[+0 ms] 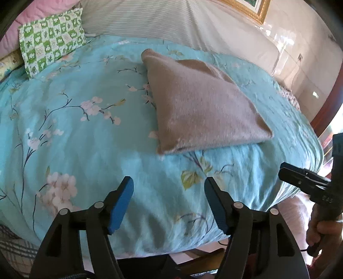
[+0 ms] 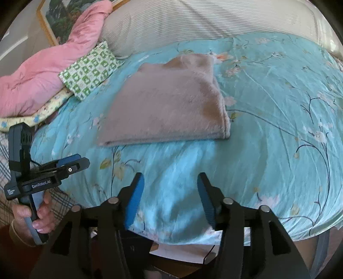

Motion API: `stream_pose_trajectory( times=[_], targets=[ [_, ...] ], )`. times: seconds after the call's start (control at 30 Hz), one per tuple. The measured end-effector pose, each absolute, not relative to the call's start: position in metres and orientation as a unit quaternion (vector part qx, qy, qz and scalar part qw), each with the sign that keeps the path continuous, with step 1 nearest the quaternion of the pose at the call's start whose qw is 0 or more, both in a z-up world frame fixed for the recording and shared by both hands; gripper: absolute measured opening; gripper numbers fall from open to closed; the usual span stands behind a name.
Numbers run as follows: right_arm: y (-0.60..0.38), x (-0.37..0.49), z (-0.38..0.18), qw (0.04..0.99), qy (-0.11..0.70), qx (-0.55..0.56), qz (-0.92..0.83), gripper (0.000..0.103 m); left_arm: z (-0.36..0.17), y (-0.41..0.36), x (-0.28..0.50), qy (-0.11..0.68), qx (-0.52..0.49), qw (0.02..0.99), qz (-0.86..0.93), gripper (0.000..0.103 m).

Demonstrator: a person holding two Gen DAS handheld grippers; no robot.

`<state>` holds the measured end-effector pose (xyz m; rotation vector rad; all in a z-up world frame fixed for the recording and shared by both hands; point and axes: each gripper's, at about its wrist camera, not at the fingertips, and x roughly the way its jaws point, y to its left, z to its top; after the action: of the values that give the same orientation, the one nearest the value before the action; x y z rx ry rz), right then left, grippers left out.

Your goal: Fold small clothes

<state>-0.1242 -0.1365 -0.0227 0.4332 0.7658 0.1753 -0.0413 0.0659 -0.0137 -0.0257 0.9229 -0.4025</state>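
A fuzzy beige-brown garment [image 1: 203, 103] lies folded into a compact rectangle on the turquoise floral bedspread [image 1: 85, 139]; it also shows in the right wrist view [image 2: 167, 103]. My left gripper [image 1: 169, 182] is open and empty, held over the bedspread near its front edge, short of the garment. My right gripper [image 2: 170, 178] is open and empty, also short of the garment. The right gripper shows from the side in the left wrist view [image 1: 304, 178], and the left gripper in the right wrist view [image 2: 70, 165].
A green-and-white patterned pillow [image 1: 51, 38] and a pink quilt [image 2: 49, 64] lie at the bed's far left. A striped white bolster [image 2: 193, 21] runs along the back. A framed picture [image 1: 246, 8] hangs on the wall. The bed's front edge drops off below the grippers.
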Motion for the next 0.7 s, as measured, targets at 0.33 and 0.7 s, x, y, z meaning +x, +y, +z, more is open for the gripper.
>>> stream_pose_trajectory(
  times=[0.33,0.7],
  targets=[
    [-0.129,-0.126,-0.021,0.909,0.37,0.175,0.083,0.08,-0.01,0.07,-0.047,0.426,0.03,0.887,-0.175,0.082],
    [-0.139,-0.112,0.001,0.921,0.346,0.157,0.082,0.086,0.015,0.066,-0.027,0.413,0.045,0.894,-0.167,0.086]
  ],
)
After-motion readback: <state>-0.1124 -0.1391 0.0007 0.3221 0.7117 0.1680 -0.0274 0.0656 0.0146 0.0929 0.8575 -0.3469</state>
